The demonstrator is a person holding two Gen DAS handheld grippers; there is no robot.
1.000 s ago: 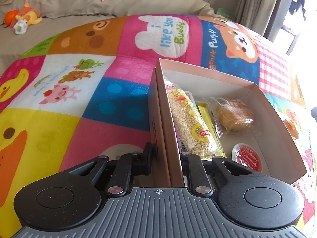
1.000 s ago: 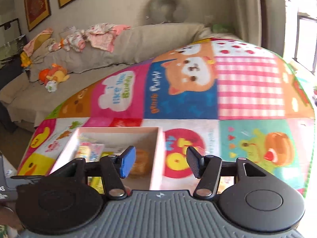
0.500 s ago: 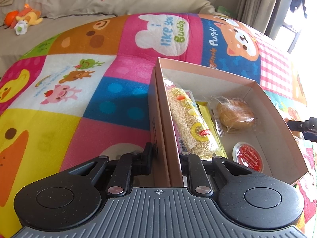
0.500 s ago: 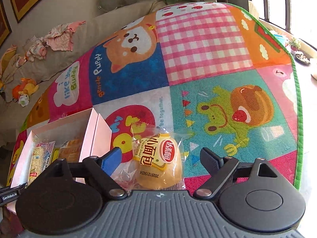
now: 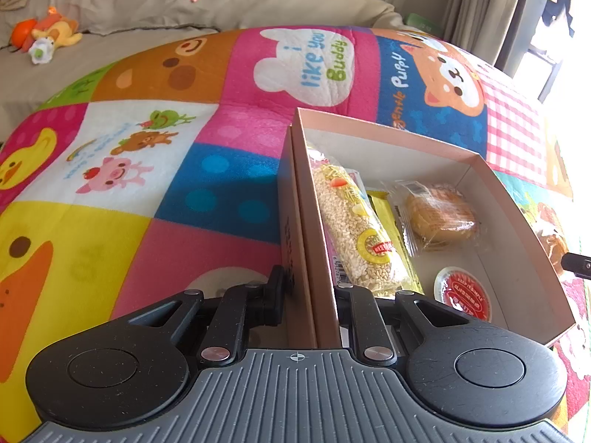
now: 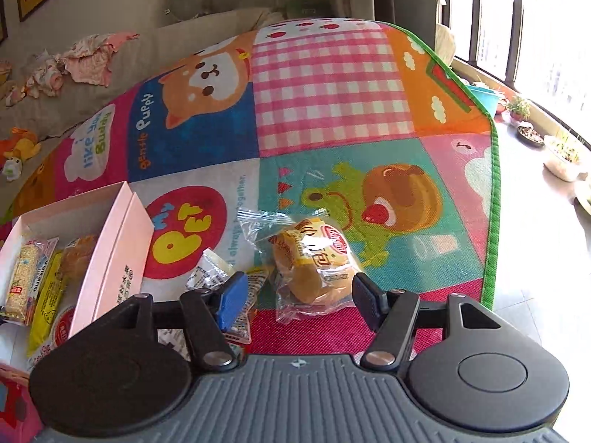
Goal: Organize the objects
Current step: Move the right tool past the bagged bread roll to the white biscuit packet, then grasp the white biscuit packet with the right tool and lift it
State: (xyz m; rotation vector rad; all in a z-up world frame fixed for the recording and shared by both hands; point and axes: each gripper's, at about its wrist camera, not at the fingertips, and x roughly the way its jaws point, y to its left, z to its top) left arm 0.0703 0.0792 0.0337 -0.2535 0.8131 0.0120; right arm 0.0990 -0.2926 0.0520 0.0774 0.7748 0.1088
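Note:
My left gripper [image 5: 308, 291] is shut on the near side wall of the open pink box [image 5: 306, 221], one finger inside and one outside. In the box lie a puffed-rice bar [image 5: 354, 229], a yellow packet [image 5: 384, 203], a wrapped cake [image 5: 439, 217] and a red-lidded cup [image 5: 463, 293]. To the right of the box [image 6: 110, 243], a bun in clear wrapping [image 6: 314, 262] rests on the mat between the fingers of my right gripper [image 6: 299, 297]. Its jaws are closing; the blue pad still stands clear of the bun. A small white printed packet [image 6: 210, 273] lies under the blue finger.
Everything sits on a colourful patchwork play mat [image 6: 332, 85] with a green edge [image 6: 493, 221]; bare floor and plant pots [image 6: 561, 155] lie to the right. A beige sofa [image 5: 110, 37] with a plush toy [image 5: 48, 33] and clothes runs along the back.
My right gripper swung from above the box over to the bun and came down around it; its jaws widened, then narrowed. The left gripper kept its grip on the box wall.

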